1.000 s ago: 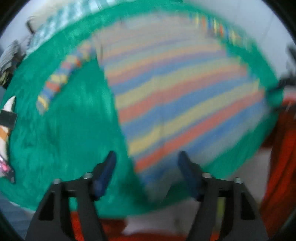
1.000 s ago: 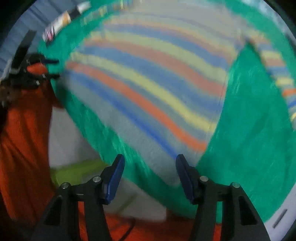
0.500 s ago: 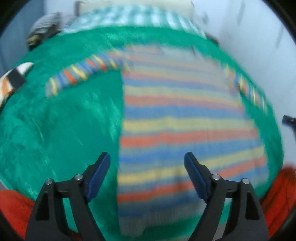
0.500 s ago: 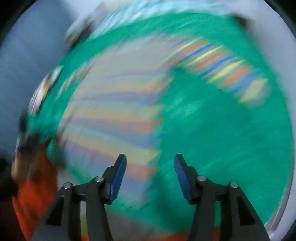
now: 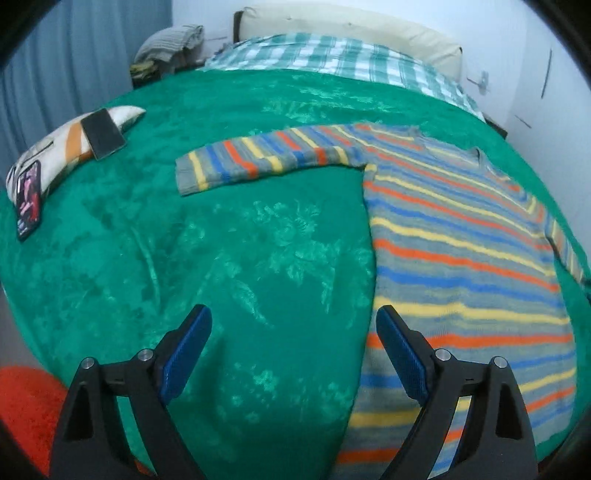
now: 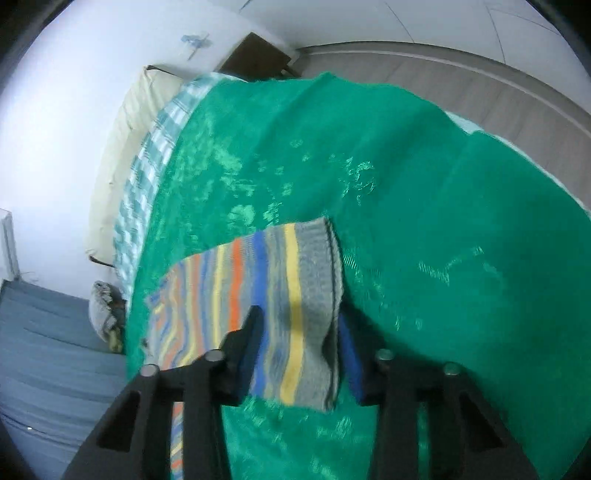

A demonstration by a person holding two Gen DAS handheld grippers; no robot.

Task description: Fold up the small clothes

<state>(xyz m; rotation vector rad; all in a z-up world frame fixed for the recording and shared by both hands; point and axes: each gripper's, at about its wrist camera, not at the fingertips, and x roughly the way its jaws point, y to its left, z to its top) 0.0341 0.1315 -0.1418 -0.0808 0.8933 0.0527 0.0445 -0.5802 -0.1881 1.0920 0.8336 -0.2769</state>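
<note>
Right claw (image 6: 295,343) now clamping sweater sleeve (image 6: 295,295), left claw (image 5: 293,347) spread

A home bedroom: a bed (image 5: 258,229) under a green floral blanket, a checked sheet (image 5: 332,59) and cream pillow (image 5: 351,26) at its head, blue curtains (image 5: 74,66) beside it, phones (image 5: 27,199) near its edge

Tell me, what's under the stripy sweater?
The striped sweater lies on a green blanket with a flower pattern, which shows all around it. Whatever is beneath the blanket there is hidden.
</note>
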